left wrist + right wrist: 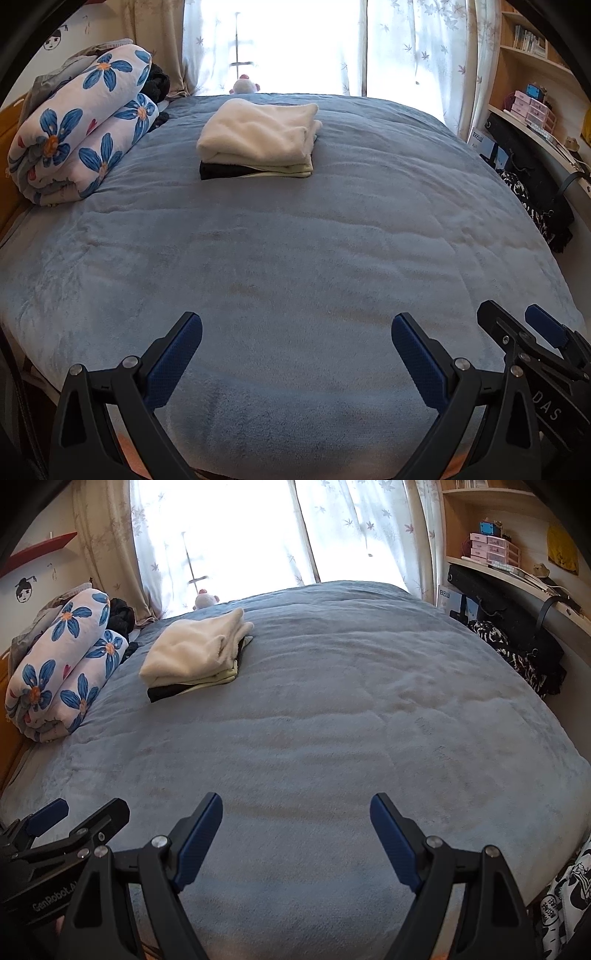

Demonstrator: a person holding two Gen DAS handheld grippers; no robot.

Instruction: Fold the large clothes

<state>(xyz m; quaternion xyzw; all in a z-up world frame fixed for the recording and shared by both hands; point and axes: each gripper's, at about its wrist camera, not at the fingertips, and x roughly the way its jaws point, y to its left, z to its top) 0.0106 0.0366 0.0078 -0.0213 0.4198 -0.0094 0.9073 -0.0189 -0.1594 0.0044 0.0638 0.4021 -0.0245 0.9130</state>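
Hovering side by side over the near edge of the blue bedspread (295, 240), left gripper (296, 334) & right gripper (296, 814) both have jaws spread wide, nothing btwn them. Stack of folded clothes (258, 138) sits far-left of centre on the bed: cream fleece on top, pale layer under it, black piece at bottom. Rolled floral quilt (77, 129) lies at far left edge, apart from the stack. Pink-white plush toy (243, 85) by the curtains.

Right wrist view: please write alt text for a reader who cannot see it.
The open right gripper hovers empty over a blue bedspread, the left gripper beside it. A stack of folded clothes lies farther up the bed, near a rolled floral quilt.
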